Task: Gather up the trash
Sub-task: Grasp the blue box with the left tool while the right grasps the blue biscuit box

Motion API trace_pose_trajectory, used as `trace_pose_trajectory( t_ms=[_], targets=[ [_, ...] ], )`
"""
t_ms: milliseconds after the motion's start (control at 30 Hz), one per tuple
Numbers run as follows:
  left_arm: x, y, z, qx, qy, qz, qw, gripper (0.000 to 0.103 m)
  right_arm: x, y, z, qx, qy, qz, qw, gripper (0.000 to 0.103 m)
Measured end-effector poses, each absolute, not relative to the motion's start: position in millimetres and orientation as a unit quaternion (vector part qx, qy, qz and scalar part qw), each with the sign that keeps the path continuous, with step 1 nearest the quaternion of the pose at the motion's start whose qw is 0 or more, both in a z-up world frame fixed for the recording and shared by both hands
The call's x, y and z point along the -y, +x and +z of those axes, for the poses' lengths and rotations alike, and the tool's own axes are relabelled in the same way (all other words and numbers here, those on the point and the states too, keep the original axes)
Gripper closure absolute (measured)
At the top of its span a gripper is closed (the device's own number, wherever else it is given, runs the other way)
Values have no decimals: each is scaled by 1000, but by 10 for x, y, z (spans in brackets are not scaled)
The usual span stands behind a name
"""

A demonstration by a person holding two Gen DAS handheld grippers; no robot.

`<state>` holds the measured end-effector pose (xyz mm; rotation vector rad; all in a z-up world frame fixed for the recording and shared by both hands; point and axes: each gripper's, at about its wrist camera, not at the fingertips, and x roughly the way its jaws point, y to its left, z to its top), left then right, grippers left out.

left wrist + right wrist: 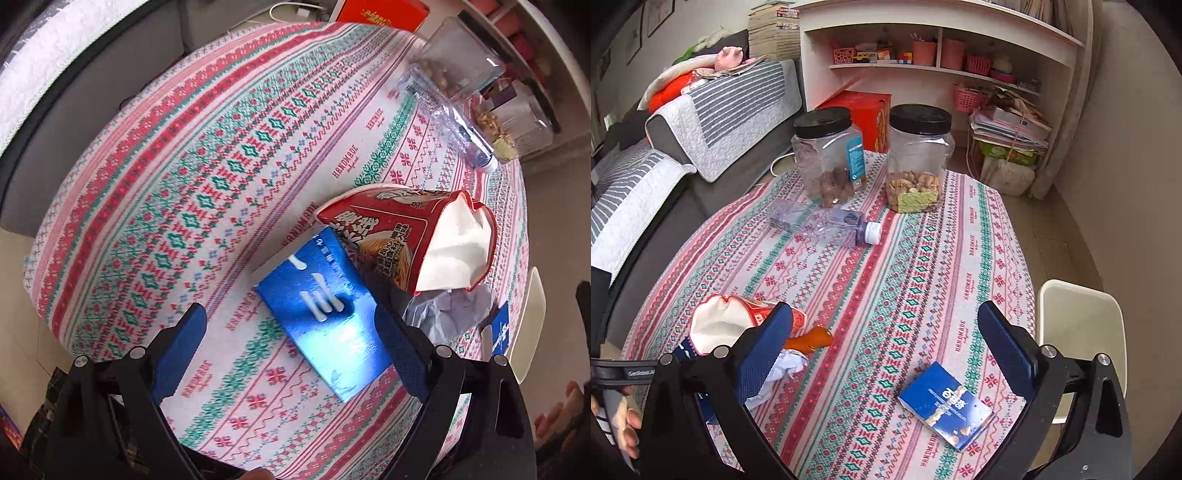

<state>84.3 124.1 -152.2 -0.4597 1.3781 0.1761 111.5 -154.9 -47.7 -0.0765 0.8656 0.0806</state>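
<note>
Clearly the left gripper [290, 345] is the nearer one to the blue box [325, 314]: its fingers [400, 354] stand spread wide and empty, hanging over the tabletop [184, 192], with the box lying flat between them and closer to the right finger. The box's long axis runs on a slant across the gap rather than along it, so a close would likely catch it corner to corner unless the wrist turns. Just beyond it lies a red noodle cup [410, 240] on its side, touching or nearly touching the box's far end, with crumpled paper [447, 310] beside it. The right gripper [892, 345] is likewise open and holds nothing; a second blue box [945, 404] lies flat below its right finger, near a pale bin [1082, 325] past the edge. A crushed plastic bottle [827, 225] rests farther off.
</note>
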Motion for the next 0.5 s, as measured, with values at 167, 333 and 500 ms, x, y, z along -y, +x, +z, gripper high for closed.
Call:
trace_pose_trajectory(
  t_ms=[167,333,500],
  targets=[
    [-1181,920,-1645,-636,-220,90,734,14,1830,1148,-516,-439,-36,22,898,7],
    [-1164,947,-1829,-659,-242,76,708,14,2170,1184,-695,-491,-1,40,871,7],
    [-1173,891,-1811,-662,-235,57,710,44,2082,1094,-1090,-548,-80,94,828,7]
  ],
)
